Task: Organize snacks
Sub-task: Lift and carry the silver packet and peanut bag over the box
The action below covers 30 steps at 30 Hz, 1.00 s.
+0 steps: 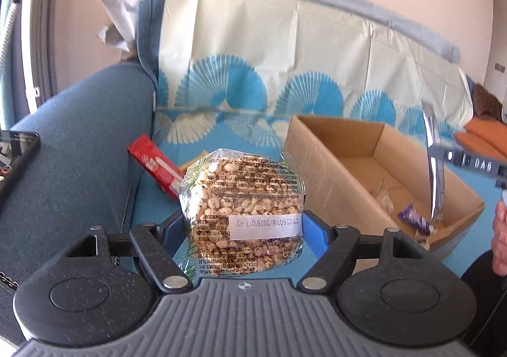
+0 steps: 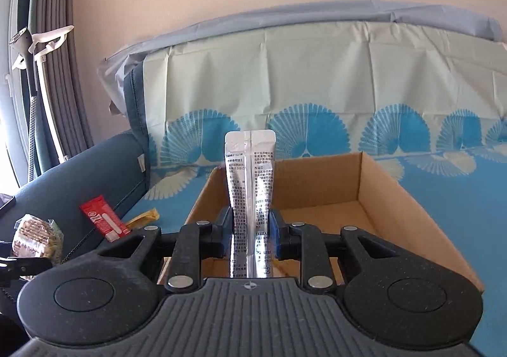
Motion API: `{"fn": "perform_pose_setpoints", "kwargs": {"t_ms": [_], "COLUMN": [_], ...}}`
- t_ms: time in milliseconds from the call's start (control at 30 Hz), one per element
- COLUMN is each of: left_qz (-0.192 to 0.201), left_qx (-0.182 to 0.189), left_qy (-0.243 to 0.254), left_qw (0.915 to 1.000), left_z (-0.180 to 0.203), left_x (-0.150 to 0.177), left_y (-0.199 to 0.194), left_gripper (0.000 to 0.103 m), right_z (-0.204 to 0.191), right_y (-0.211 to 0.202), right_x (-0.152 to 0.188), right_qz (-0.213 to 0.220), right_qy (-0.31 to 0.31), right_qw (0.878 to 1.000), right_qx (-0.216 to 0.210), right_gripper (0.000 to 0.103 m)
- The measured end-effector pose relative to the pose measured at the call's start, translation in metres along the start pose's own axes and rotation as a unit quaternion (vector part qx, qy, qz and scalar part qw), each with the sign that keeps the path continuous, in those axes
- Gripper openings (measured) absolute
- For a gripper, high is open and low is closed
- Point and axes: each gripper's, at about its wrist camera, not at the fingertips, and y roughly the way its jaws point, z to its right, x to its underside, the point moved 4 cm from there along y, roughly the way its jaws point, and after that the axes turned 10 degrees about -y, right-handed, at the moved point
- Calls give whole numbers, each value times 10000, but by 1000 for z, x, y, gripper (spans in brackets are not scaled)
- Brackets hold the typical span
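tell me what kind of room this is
Probably a living room at home: a blue sofa with a fan-patterned cover, curtains by a window, and a cardboard box for snacks.

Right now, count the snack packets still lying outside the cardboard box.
2: a red packet and a yellow packet lie on the sofa cover left of the cardboard box. Others may be hidden.

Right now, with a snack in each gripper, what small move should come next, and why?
Probably lower the right gripper a little and open it. It is shut on the silver foil sachet, held upright above the near edge of the open cardboard box, which already holds snacks. The left gripper, shut on the puffed-grain cake pack, sits farther away.
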Motion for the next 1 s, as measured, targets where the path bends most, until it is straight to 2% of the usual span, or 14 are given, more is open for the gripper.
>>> {"fn": "perform_pose_setpoints", "kwargs": {"t_ms": [167,300,600,800,900,1000], "left_qz": [451,599,583,399,335,318], "left_qx": [10,-140,-333,-471,-360,-87], "left_qy": [-65,109,309,416,579,712], "left_qw": [9990,9980,9973,9972,9971,9969], "left_z": [1,8,16,31,50,78], "left_x": [-5,-5,0,1,3,0], "left_y": [-16,-18,-12,-5,0,4], "left_gripper": [81,81,81,81,81,81], "right_z": [10,13,-5,0,9,18], "right_y": [2,6,12,13,16,20], "right_x": [3,4,3,2,1,1], "right_qz": [2,17,98,148,164,182], "right_qy": [173,246,-264,-159,85,357], "right_qw": [9998,9997,9994,9993,9995,9990], "right_qx": [-10,-39,-208,-297,-268,-181], "right_gripper": [26,26,26,26,26,26]}}
